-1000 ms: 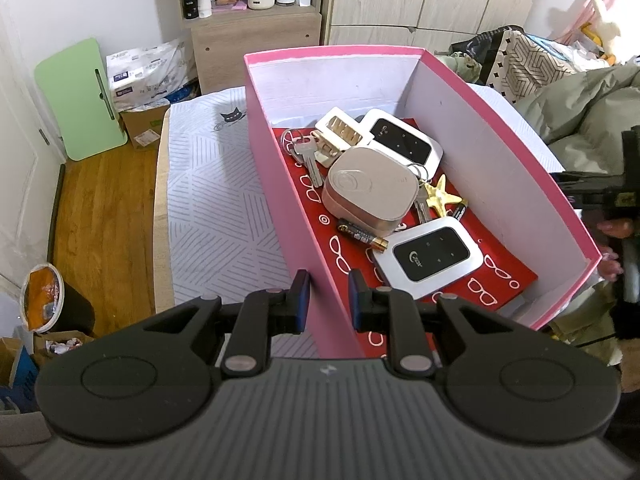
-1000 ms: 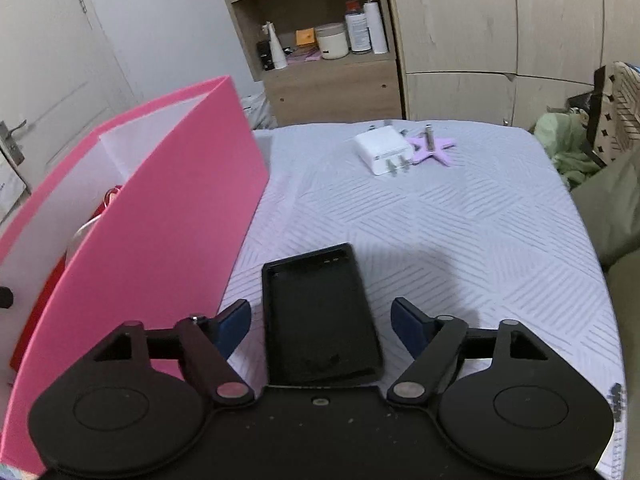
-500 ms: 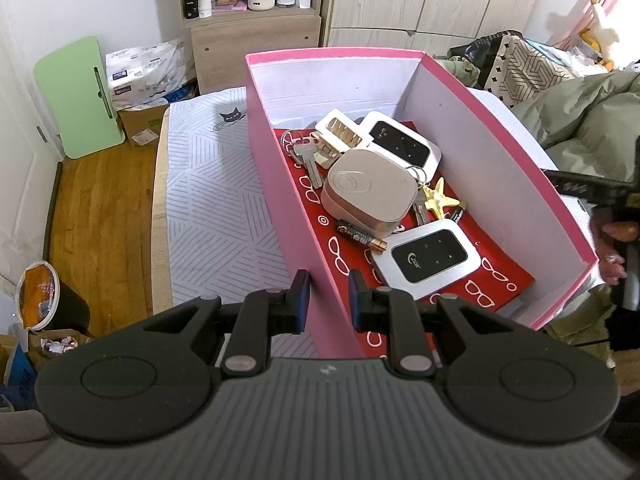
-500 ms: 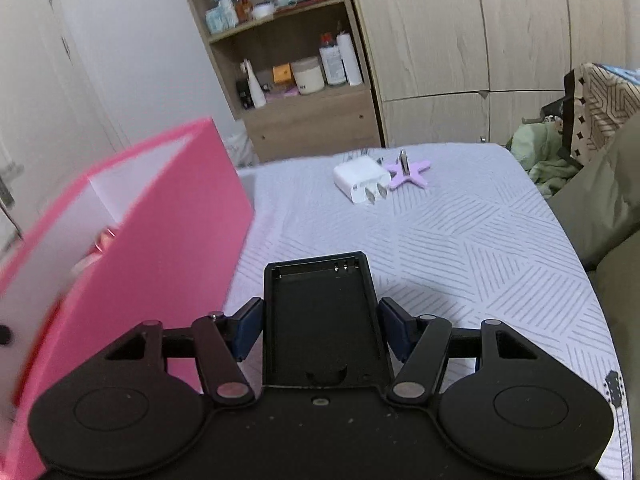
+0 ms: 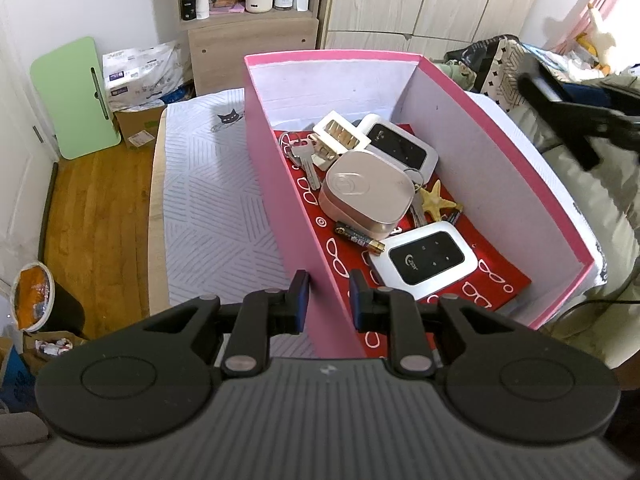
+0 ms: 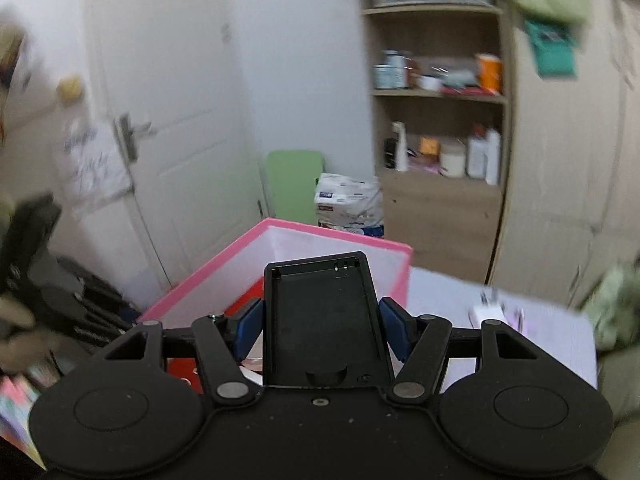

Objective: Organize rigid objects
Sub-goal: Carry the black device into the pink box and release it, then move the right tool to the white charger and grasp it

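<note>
A pink box sits on the bed. It holds two white pocket routers, a beige rounded case, keys, a starfish, a battery and a white adapter. My left gripper is shut on the box's near left wall. My right gripper is shut on a flat black case, with both blue pads pressed to its sides. It holds the case in the air beside the box, above the rim. A white charger lies blurred on the sheet behind.
The white patterned sheet covers the bed left of the box. A wooden shelf unit with bottles stands behind, next to a green folded table and a bin on the wood floor. Rumpled bedding lies to the right.
The right gripper closed on the black case, lifted it off the sheet and swung it up level with the pink box's rim. The left gripper kept its hold and stayed put.
</note>
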The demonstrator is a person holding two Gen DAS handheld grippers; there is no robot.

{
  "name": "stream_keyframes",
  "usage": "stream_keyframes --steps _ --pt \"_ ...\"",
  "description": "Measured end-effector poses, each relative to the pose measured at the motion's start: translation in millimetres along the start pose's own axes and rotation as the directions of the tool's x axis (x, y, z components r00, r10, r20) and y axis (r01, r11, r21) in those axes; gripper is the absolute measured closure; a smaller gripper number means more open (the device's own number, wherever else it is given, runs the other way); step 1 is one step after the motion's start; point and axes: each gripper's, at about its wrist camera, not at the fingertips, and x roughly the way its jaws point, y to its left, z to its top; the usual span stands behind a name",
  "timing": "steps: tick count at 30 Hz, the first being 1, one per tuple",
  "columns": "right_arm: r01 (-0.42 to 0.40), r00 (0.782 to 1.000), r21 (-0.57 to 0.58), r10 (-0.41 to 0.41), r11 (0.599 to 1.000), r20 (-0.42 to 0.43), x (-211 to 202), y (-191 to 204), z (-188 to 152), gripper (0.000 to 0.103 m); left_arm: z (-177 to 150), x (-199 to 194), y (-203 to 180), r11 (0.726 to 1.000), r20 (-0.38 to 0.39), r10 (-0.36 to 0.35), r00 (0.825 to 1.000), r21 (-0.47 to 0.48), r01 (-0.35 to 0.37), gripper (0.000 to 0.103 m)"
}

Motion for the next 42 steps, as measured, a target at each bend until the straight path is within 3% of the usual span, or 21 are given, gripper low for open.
stream_keyframes --steps 5,8,10,13,25,29,32,35,37,40,42 --pt "0.0 0.999 -0.125 -0.006 0.992 -0.041 46 11 20 0.035 0 0 -1 1.0 0.0 0.012 1.0 -0.022 -0.012 0.084" --pt "0.07 0.994 -0.249 -0.087 0.966 -0.06 66 22 24 0.035 0 -1 -2 1.0 0.001 0.016 1.0 -0.025 -0.016 0.084" --pt "0.072 0.991 -0.321 -0.104 0.944 -0.084 76 29 24 0.035 0 0 0 1.0 0.006 0.007 1.0 -0.03 -0.007 0.084" --pt "0.037 0.988 -0.335 -0.085 0.941 -0.129 90 32 24 0.035 -1 0 4 0.999 0.012 -0.009 1.0 -0.045 0.01 0.083" --pt "0.089 0.949 -0.37 -0.191 0.925 -0.25 142 33 13 0.035 0 0 5 0.998 0.011 -0.017 1.0 -0.055 0.017 0.083" --pt "0.094 0.977 -0.316 -0.149 0.944 -0.153 115 24 21 0.024 0 0 7 0.997 0.009 -0.022 1.0 -0.078 0.022 0.083" --pt "0.088 0.994 -0.244 -0.1 0.966 -0.038 75 11 28 0.022 0 0 8 0.996 0.012 -0.022 1.0 -0.086 0.023 0.083" --pt "0.077 0.994 -0.137 -0.066 0.988 0.083 35 -10 29 0.018 -2 0 7 0.996 0.016 -0.017 1.0 -0.09 0.019 0.083" --pt "0.116 0.985 -0.06 -0.107 0.991 0.133 17 -27 26 0.013 -2 0 5 0.996 0.017 -0.011 1.0 -0.09 0.013 0.083" --pt "0.165 0.977 0.019 -0.166 0.986 0.137 2 -51 16 0.013 -2 0 4 0.996 0.017 -0.003 1.0 -0.085 0.004 0.084" --pt "0.175 0.979 0.059 -0.18 0.983 0.096 0 -67 8 0.014 -1 0 2 0.997 0.016 0.003 1.0 -0.083 -0.002 0.084"
